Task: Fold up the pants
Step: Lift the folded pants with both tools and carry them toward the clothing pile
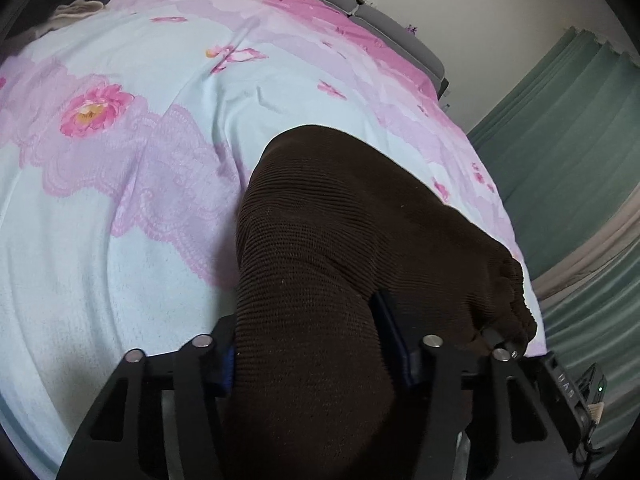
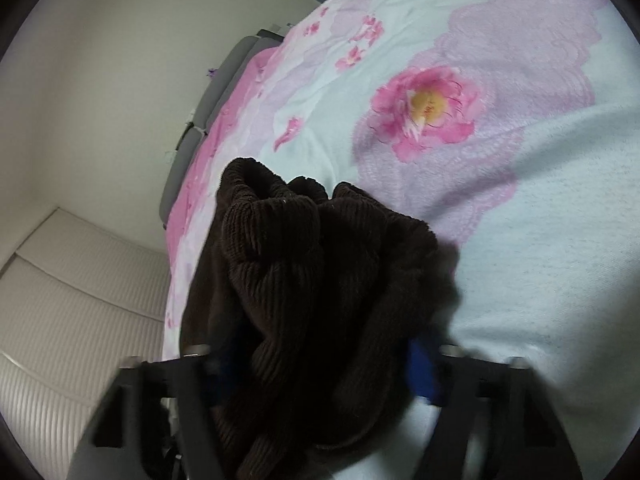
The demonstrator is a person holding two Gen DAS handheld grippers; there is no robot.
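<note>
- The left gripper [image 1: 316, 344] is clamped on a thick bunch of the dark brown corduroy pants [image 1: 340, 240]; the ribbed cloth fills the gap between its blue-padded fingers [image 1: 400, 344] and spills forward over them.
- From that grip the pants lie on the floral bedsheet [image 1: 160, 160], stretching away toward the far right edge of the bed, where the fabric gathers into small pleats.
- The right gripper [image 2: 320, 372] is likewise closed on the pants [image 2: 312, 280]; a crumpled mass of corduroy sits between its two fingers [image 2: 424, 372], one blue pad showing at the right side of the cloth.
- In the right wrist view the bunched fabric rises in folds in front of the gripper, with a rolled opening at its top left.
- The bedsheet [image 2: 520, 240] is pale blue with lilac lace print and a large pink flower [image 2: 424, 108]; a pink band runs along its far side.
- A grey headboard [image 1: 400, 28] stands against the white wall [image 2: 100, 100].
- Green curtains [image 1: 560, 128] hang to the right of the bed in the left wrist view.
- Other dark and beige clothes [image 1: 76, 0] lie at the far left corner.
</note>
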